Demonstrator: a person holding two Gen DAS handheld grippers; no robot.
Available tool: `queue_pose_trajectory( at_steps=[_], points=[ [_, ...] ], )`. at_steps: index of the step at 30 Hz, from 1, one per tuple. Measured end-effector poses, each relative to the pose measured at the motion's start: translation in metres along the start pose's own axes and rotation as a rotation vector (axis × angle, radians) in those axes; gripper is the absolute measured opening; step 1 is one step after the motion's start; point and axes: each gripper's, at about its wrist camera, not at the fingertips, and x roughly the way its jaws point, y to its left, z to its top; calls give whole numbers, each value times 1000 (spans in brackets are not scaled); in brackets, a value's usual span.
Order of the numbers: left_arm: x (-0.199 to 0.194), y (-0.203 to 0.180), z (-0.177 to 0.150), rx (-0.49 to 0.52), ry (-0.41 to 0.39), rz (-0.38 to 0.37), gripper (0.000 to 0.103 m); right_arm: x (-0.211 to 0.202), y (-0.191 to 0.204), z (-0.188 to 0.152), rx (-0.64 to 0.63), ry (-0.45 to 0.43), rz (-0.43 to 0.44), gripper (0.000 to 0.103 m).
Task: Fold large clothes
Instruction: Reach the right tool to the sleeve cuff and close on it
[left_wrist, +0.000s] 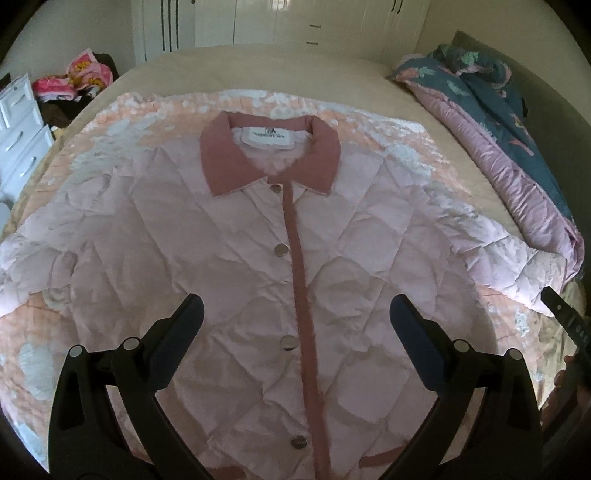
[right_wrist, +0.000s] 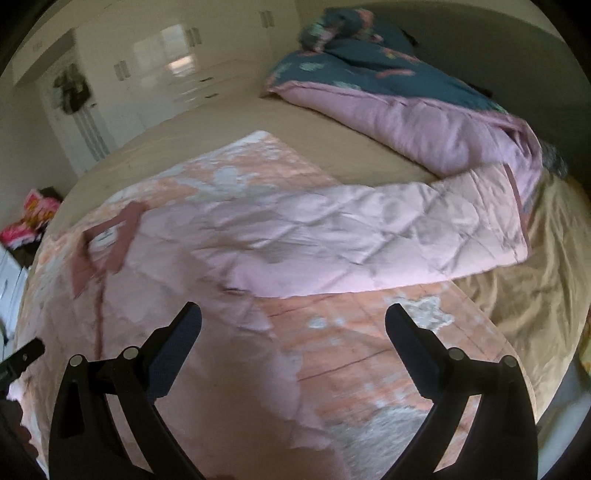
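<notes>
A pale pink quilted jacket (left_wrist: 229, 266) lies flat and face up on a peach floral blanket (left_wrist: 122, 118), buttoned, with a dusty rose collar (left_wrist: 221, 162) and front placket. My left gripper (left_wrist: 295, 314) hovers open above the jacket's lower front, fingers either side of the placket. In the right wrist view the jacket's right sleeve (right_wrist: 369, 236) stretches out sideways to the right, its cuff near the bedding pile. My right gripper (right_wrist: 293, 321) is open above the blanket (right_wrist: 369, 350), just below the sleeve and beside the jacket's body, holding nothing.
A rumpled pink and teal duvet (left_wrist: 517, 147) is heaped along the right side of the bed (left_wrist: 258, 74). White wardrobes (left_wrist: 258, 26) stand behind the bed. A white chest of drawers (left_wrist: 18, 122) and a pile of bright pink cloth (left_wrist: 74, 79) are at the left.
</notes>
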Motion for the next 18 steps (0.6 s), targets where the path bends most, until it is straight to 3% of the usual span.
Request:
queue_pose_trajectory(
  at_steps=[10,18],
  points=[
    [36,-21,1,9,53,-2,95,46,-78,12,165,40,-71,99],
    [50,-45,9,48,31,17,95,76,-144,21,330,47,-126,99]
  ],
)
